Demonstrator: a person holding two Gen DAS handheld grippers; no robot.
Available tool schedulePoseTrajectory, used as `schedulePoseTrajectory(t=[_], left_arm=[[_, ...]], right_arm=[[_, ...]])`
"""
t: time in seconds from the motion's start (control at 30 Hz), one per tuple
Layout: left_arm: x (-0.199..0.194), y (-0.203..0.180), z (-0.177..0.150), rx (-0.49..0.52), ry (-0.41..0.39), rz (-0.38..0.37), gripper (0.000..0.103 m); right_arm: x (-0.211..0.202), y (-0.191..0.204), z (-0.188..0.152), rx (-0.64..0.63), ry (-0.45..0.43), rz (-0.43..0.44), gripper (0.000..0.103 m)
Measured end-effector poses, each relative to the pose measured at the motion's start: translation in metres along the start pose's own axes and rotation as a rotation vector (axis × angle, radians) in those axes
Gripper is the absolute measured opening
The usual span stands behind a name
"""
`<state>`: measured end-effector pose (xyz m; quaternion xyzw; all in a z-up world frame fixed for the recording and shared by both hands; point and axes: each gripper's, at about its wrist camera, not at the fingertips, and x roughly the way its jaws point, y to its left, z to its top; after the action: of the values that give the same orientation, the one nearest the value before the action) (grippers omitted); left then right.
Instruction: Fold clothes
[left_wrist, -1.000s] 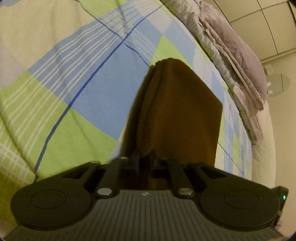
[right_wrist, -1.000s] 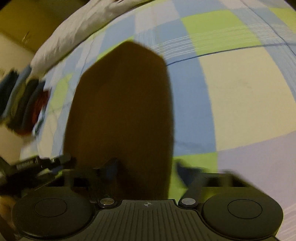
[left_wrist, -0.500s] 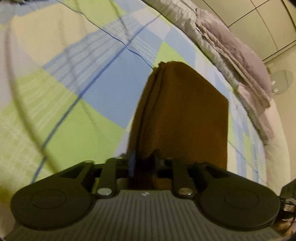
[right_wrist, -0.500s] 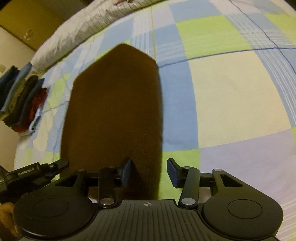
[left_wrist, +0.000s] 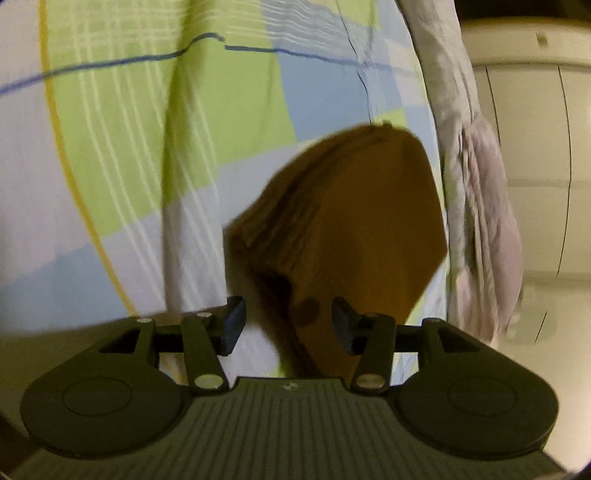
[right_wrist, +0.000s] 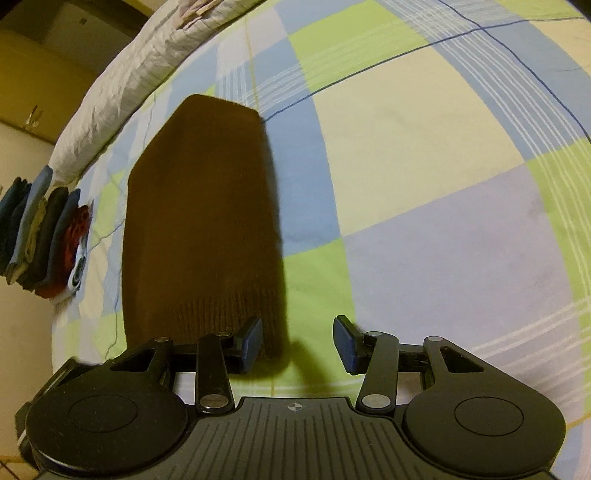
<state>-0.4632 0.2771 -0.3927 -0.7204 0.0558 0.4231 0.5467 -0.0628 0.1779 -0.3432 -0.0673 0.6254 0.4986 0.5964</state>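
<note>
A brown knitted garment (right_wrist: 199, 229), folded into a long narrow rectangle, lies flat on the checked bedsheet (right_wrist: 424, 147). In the left wrist view the same garment (left_wrist: 362, 221) shows with its stacked folded layers at the left side. My left gripper (left_wrist: 288, 325) is open, its fingers either side of the garment's near corner, gripping nothing. My right gripper (right_wrist: 297, 343) is open and empty, just off the garment's ribbed near-right corner.
A stack of folded clothes (right_wrist: 44, 236) sits at the bed's far left edge. A crumpled white-grey quilt (right_wrist: 147, 70) lies along the back; it also shows in the left wrist view (left_wrist: 476, 184). Cupboard doors (left_wrist: 546, 147) stand beyond.
My left gripper has opened and let go of the brown garment, and its view has swung. My right gripper has opened wider and drawn back; the garment now lies flat.
</note>
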Motion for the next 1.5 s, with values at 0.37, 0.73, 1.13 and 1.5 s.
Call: schedulePoseTrajectory(t=[0.37,0.73,1.13,1.5], left_arm=[[-0.01,-0.037,0.026,0.251,-0.084,0.003,0.006],[-0.022,-0.024,0.108,0.309,-0.106,0.09,0.017],[-0.016,0.021,0.04,-0.076,-0.049,-0.024,0.046],[-0.023,-0.025,0.067,0.274,-0.103,-0.054,0.012]], right_arm=[[-0.003,0.0,0.007,-0.028,0.005,0.007,0.046],[0.023,0.016,0.034,-0.08,0.057,0.024,0.047],[0.051,0.019,0.085,-0.05,0.077,0.065,0.067],[0.051,0.017,0.077,-0.038,0.109,0.122,0.067]])
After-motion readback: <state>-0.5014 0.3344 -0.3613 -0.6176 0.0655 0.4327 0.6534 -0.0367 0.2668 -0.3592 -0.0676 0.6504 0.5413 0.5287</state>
